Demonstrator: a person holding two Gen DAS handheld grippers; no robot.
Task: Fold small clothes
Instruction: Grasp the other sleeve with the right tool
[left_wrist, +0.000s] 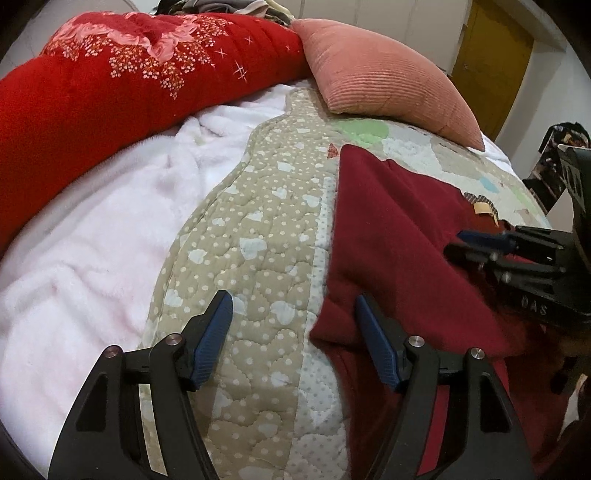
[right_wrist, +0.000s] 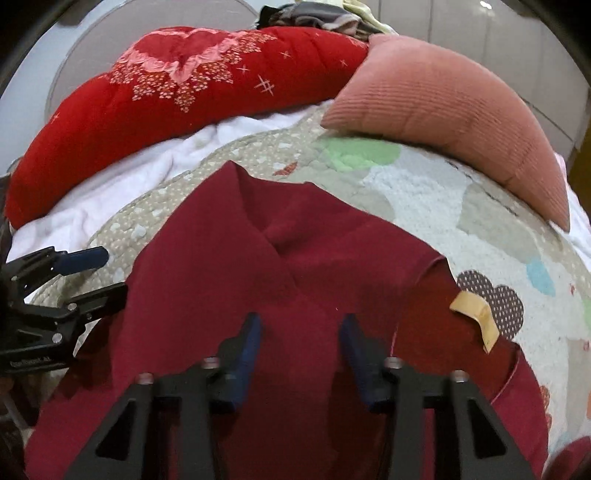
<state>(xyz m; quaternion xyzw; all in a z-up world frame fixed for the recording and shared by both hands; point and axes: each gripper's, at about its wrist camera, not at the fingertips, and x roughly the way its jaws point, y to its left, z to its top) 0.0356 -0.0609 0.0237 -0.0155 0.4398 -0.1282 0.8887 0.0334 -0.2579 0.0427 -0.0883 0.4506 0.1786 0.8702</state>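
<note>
Maroon garment (right_wrist: 236, 258) laid on the quilt (right_wrist: 424, 192), both grippers unloaded.

The garment is spread across the quilt's near side, a tan tag (right_wrist: 476, 314) at its right edge. The left gripper (left_wrist: 293, 325) is held at its left edge, jaws apart; the right gripper (right_wrist: 301, 339) is held above its middle, jaws apart.

Maroon garment (right_wrist: 295, 258) spread on quilt (right_wrist: 424, 192)

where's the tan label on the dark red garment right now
In the right wrist view the tan label sits at the dark red garment's right edge, beside a brown dotted patch on the quilt.
</note>
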